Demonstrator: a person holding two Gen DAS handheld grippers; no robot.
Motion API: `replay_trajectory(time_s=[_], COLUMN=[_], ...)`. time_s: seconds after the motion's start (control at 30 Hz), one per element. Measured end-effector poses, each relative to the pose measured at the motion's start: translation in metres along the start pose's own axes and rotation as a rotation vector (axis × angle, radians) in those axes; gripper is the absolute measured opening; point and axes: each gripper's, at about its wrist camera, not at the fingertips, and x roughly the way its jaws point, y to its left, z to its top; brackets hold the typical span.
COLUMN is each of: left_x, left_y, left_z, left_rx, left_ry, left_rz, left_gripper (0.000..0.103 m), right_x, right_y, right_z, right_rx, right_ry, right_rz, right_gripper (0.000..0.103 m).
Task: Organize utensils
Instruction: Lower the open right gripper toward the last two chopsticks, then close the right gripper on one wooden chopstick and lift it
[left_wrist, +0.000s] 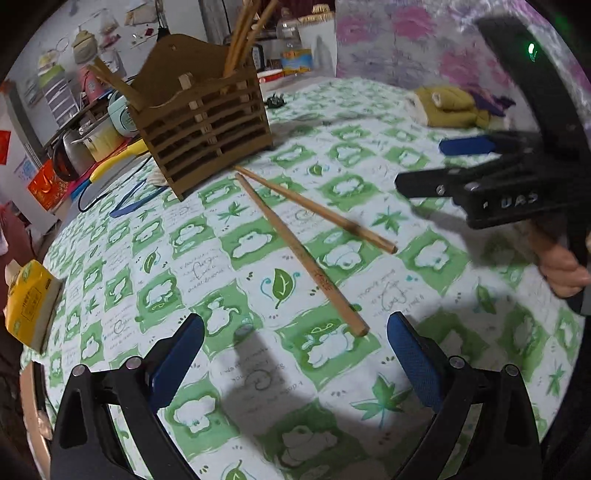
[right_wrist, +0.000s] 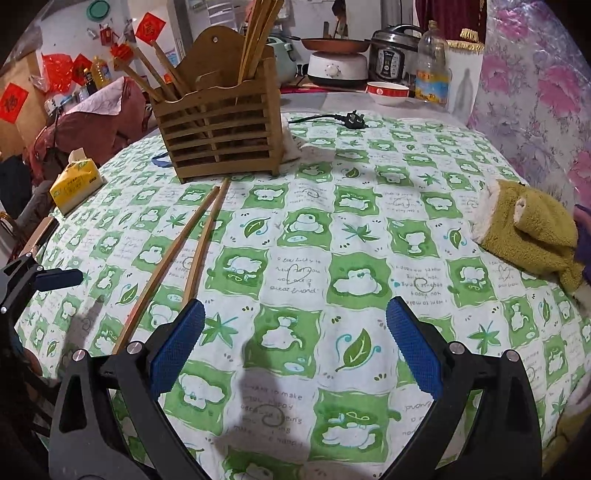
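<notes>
A slatted wooden utensil holder (left_wrist: 201, 125) (right_wrist: 221, 125) stands on the green-and-white tablecloth with several chopsticks upright in it. Two loose wooden chopsticks (left_wrist: 301, 254) (right_wrist: 173, 258) lie on the cloth in front of it, tips near its base. My left gripper (left_wrist: 295, 354) is open and empty, just short of the near end of one chopstick. My right gripper (right_wrist: 295, 343) is open and empty over bare cloth, the chopsticks to its left; it also shows at the right of the left wrist view (left_wrist: 436, 166). The left gripper's finger shows at the left edge of the right wrist view (right_wrist: 55, 278).
A yellow tissue pack (left_wrist: 31, 302) (right_wrist: 75, 181) lies at the table's left edge. An olive plush cloth (right_wrist: 532, 236) (left_wrist: 450, 105) lies at the right. A black plug and cord (right_wrist: 351, 120) lie behind the holder. Kitchen appliances, a bowl (right_wrist: 388, 92) and a bottle (right_wrist: 432, 70) stand beyond.
</notes>
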Motion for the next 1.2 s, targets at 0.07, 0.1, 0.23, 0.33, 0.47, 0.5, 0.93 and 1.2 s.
replay_trajectory(time_s=[0.07, 0.1, 0.23, 0.33, 0.47, 0.5, 0.93, 1.2], left_x=[0.005, 0.006, 0.008, 0.004, 0.002, 0.001, 0.0, 0.009], left_y=[0.007, 0.018, 0.073, 0.099, 0.093, 0.089, 0.071, 0.082], left_z=[0.001, 0.001, -0.006, -0.014, -0.011, -0.01, -0.008, -0.01], left_rx=[-0.032, -0.077, -0.317, -0.434, -0.388, -0.365, -0.291, -0.353], left_ry=[0.021, 0.028, 0.069, 0.056, 0.038, 0.033, 0.019, 0.063], left_rz=[0.042, 0.078, 0.185, 0.186, 0.182, 0.193, 0.166, 0.054], left_gripper=[0.099, 0.099, 0.098, 0.098, 0.098, 0.098, 0.089, 0.053], right_x=[0.0, 0.001, 0.001, 0.0, -0.004, -0.006, -0.005, 0.0], right_y=[0.001, 0.0, 0.0, 0.002, 0.011, 0.016, 0.06, 0.068], right_z=[0.0, 0.0, 0.0, -0.001, -0.002, -0.003, -0.012, -0.015], right_rx=[-0.006, -0.007, 0.003, -0.009, -0.064, -0.09, -0.297, -0.319], right_ry=[0.001, 0.001, 0.004, -0.002, -0.022, -0.03, 0.008, 0.04], right_rz=[-0.002, -0.002, 0.005, 0.011, 0.018, 0.022, 0.132, 0.153], right_gripper=[0.095, 0.095, 0.095, 0.095, 0.095, 0.095, 0.062, 0.054])
